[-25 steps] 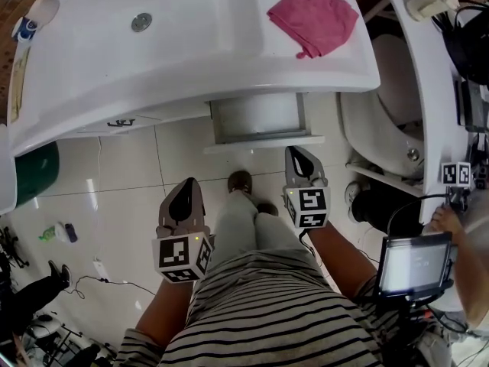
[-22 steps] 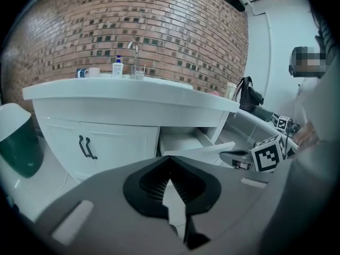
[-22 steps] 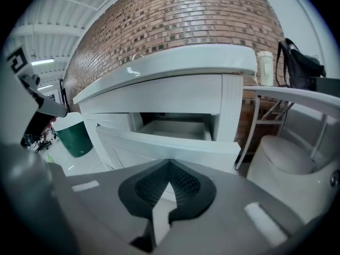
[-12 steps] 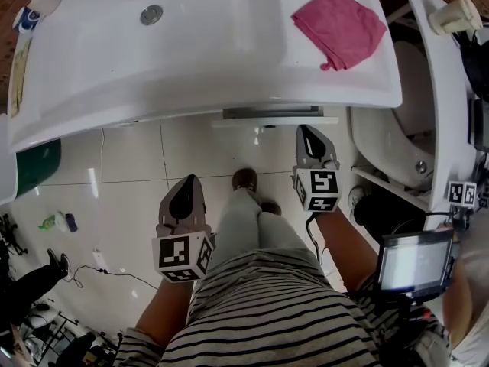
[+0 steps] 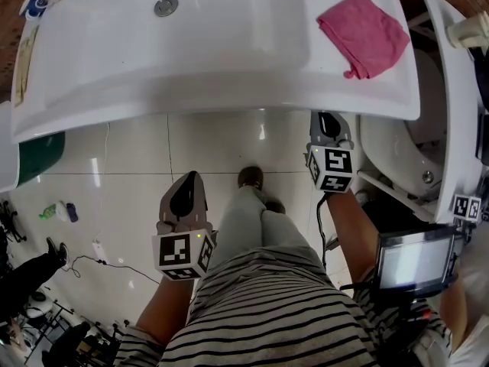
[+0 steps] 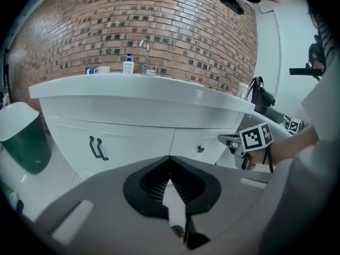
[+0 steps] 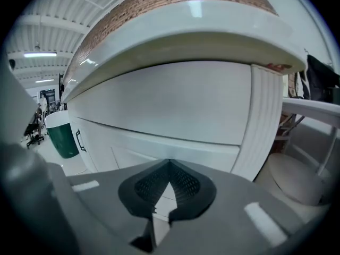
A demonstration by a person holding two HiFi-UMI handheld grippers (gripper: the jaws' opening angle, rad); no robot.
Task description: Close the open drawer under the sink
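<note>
- Head view is showing the drawer front gone from sight beneath the sink (image 5: 229, 102); a second ago it was jutting well out over the floor tiles, and half a second ago only a sliver was showing.
- Left gripper view is showing the drawer (image 6: 204, 139) lying level with the cabinet face, so I am judging the closing as done or nearly so.
- The right gripper (image 5: 329, 121) is sitting tucked under the sink's front lip at about 1 o'clock from the person's knees (image 5: 260, 220), having followed the drawer inward; its jaws are pressed together on nothing.
- The left gripper (image 5: 188, 188) is hanging well back at about 10 o'clock from the knees, jaws likewise together and empty, taking no part.
- The overhanging sink rim is lying close above the right gripper, and a white fixture (image 5: 397, 151) is crowding it at 3 o'clock.
- Open tile is lying toward 6 and 9 o'clock, so backing straight out is looking like the freest way.
</note>
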